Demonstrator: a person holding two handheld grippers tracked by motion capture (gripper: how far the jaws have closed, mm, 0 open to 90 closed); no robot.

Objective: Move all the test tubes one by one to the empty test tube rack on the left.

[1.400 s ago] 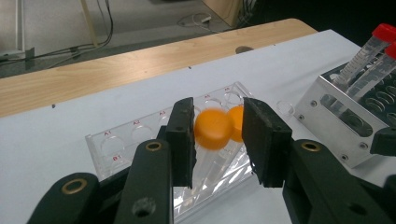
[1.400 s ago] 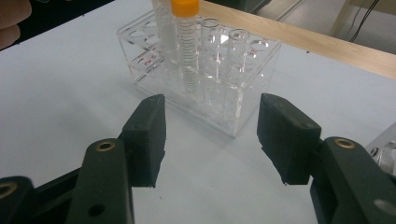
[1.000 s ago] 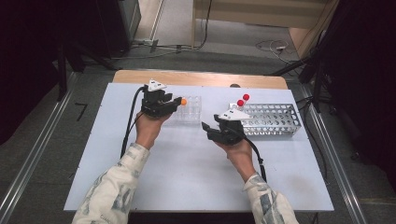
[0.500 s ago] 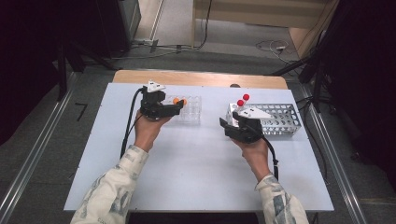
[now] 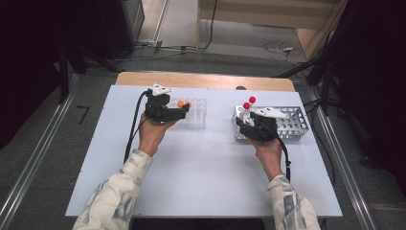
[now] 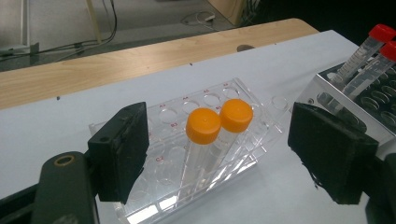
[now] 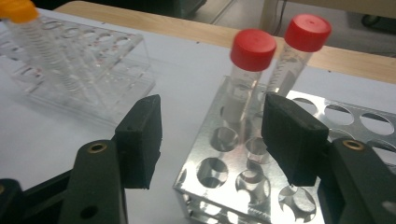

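Setting: white table top is lying over a wooden board, with grey floor and loose cables behind.
Person: two patterned sleeves are coming in from the near edge, one hand on each tool.
Left gripper: it is pointing at the clear rack; its jaws have just been opening and are standing wide, the black pads well clear on either side of the two orange-capped tubes, pressing on nothing.
Right gripper: it is sitting at the near left corner of the metal rack; its jaws have just been opening a little further and are standing apart, with the nearer red-capped tube between the pads but not squeezed.
Clear rack: see-through plastic block with rows of round wells and small red labels, lying flat on the table's left half.
Orange-capped tubes: two clear tubes are standing side by side in the clear rack, caps nearly touching, leaning slightly.
Metal rack: shiny silver box, its top pierced with round holes, resting on the table's right half.
Red-capped tubes: two clear tubes with printed scales are standing in neighbouring holes at the rack's left end.
Pads: matte black rubbery blocks on dark arms with brass-ringed screw holes.
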